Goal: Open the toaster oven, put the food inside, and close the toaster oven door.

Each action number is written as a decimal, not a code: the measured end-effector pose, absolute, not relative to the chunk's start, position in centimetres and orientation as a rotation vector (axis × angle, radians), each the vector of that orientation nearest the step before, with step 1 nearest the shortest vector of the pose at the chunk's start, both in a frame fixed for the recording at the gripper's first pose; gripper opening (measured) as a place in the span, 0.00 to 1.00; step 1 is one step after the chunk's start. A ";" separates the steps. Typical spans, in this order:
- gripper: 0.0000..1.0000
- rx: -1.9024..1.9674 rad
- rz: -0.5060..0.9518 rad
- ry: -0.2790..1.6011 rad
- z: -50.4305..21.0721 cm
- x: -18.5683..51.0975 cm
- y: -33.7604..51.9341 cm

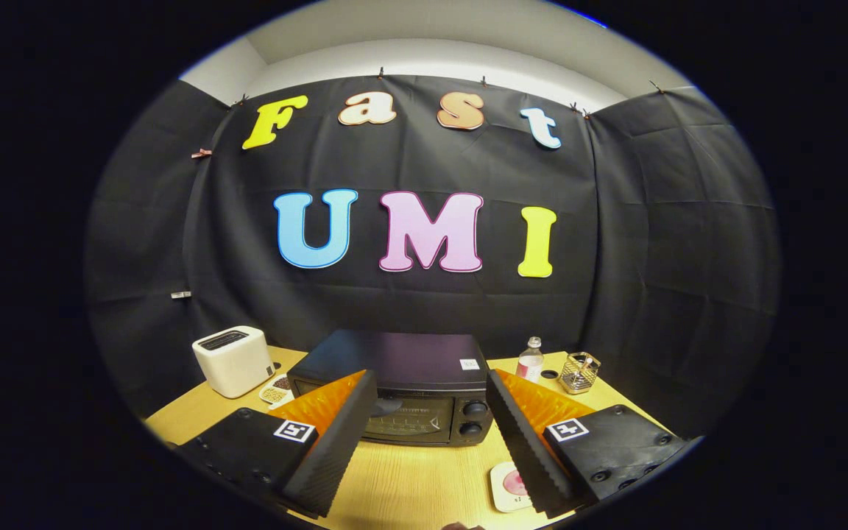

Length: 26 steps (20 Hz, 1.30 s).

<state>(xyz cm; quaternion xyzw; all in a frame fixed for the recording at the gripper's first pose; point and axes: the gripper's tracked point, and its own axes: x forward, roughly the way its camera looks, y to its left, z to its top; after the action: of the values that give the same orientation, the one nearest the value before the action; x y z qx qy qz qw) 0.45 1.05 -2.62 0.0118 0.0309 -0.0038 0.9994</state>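
Straight ahead of the gripper (431,401), the toaster oven (394,386) is seen on the wooden table (409,486), framed between the two spread fingers and just beyond their tips. The fingers are held wide apart and nothing is gripped between them. The oven is a dark box with a flat top, its glass door (405,423) shut, and two round knobs (474,418) are stacked at the right of its front. A small white sticker is seen on the top near the right rear corner. A pale food item on a small plate (510,486) lies on the table beside the right finger, partly hidden by it. To the left of the oven a white toaster (232,361) is placed. To the right, a small bottle (531,361) and a wire basket (580,372) are set near the booth's wall.
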 end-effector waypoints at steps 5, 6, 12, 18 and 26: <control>0.98 0.034 0.005 0.090 -3.7 3.2 2.7; 0.98 0.039 0.010 0.097 -4.0 3.8 3.3; 0.98 0.069 0.010 0.134 -5.5 7.5 6.2; 0.98 0.071 -0.002 0.195 -8.9 10.9 8.6; 0.99 0.044 -0.014 0.263 -13.5 13.5 10.1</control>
<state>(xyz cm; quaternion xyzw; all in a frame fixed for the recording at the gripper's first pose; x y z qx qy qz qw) 13.49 10.07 -13.47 0.0217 0.1313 -0.0072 0.9911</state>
